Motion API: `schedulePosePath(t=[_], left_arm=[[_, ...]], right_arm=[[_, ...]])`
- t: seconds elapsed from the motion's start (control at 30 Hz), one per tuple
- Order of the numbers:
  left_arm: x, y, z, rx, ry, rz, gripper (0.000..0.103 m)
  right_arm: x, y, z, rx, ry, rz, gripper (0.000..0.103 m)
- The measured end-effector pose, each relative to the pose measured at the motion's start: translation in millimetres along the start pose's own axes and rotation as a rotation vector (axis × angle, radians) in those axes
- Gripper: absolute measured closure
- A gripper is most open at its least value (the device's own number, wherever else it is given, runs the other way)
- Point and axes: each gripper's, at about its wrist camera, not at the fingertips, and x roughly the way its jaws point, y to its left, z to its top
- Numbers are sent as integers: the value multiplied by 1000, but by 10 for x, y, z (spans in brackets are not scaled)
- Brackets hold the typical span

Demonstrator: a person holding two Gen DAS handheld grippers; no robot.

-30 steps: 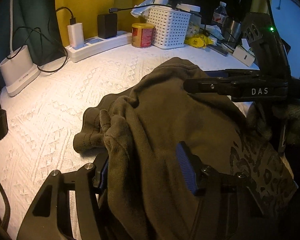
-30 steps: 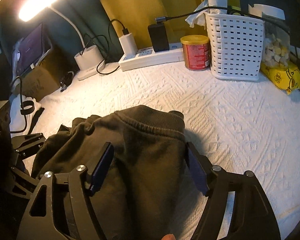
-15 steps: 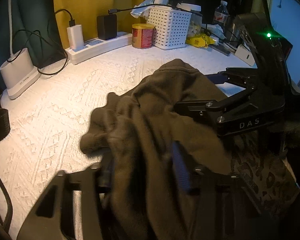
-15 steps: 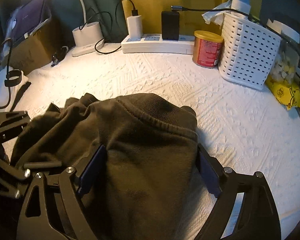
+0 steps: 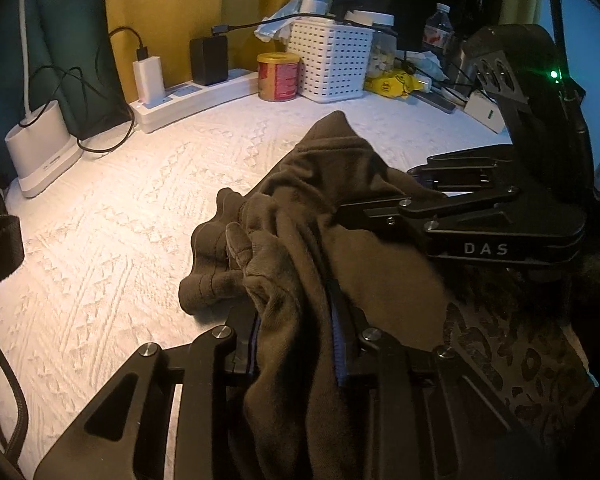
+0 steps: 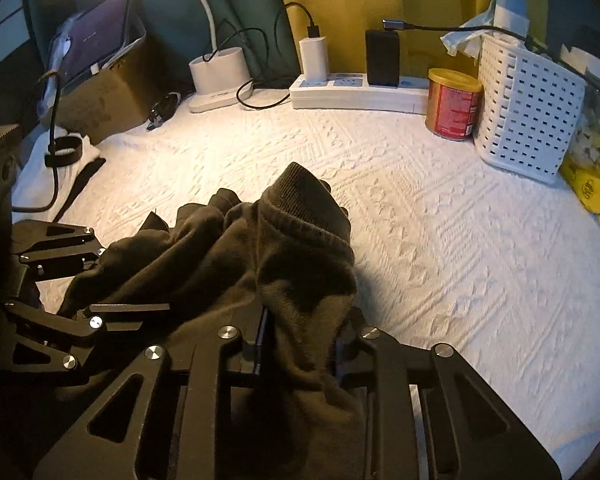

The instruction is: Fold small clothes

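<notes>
A small dark olive garment point(image 5: 340, 208) lies bunched on the white textured cover point(image 5: 100, 240). My left gripper point(image 5: 296, 340) is shut on a fold of it near its left side. My right gripper point(image 6: 300, 344) is shut on the garment point(image 6: 300, 232) just below its ribbed cuff, which stands up in front of the jaws. The right gripper also shows in the left wrist view point(image 5: 480, 216), at the garment's right. The left gripper shows at the left of the right wrist view point(image 6: 72, 312). A leopard-print cloth point(image 5: 532, 368) lies under the garment's near right part.
Along the back stand a white power strip point(image 6: 356, 92) with chargers, a red tin point(image 6: 452, 104), a white slotted basket point(image 6: 528, 108), a yellow packet point(image 6: 592, 188) and a lamp base point(image 6: 216, 76). A cardboard box point(image 6: 100, 80) and cables sit at the left.
Both grippers have closed on the garment; their jaws were wide apart around it a second ago. The cloth is now pinched and gathered into taller folds.
</notes>
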Motion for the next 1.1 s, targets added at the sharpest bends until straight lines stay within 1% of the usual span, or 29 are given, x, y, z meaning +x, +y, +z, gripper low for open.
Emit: schedulePosePath(t=[0.07,0.1,0.5,0.87,1.1], left_arm=[[-27,-42,-20,3,0,-1,78],[-37,-57,-29,3,1,-2,78],[-235,-302,-102,17,-21,-1,78],[-666,-499,-117,33,-129,29,78],[-941,-602,-118,41,-188,51,79]], right_arm=[[-45,12,-39,6,-1,0,78],[-68,21,-59,25,-2,-21,78],[-383,181,-229,41,-39,-34,81],[-890,352,-266,32,-146,-51,81],[-1307,525,-259,4,-238,-63,82]])
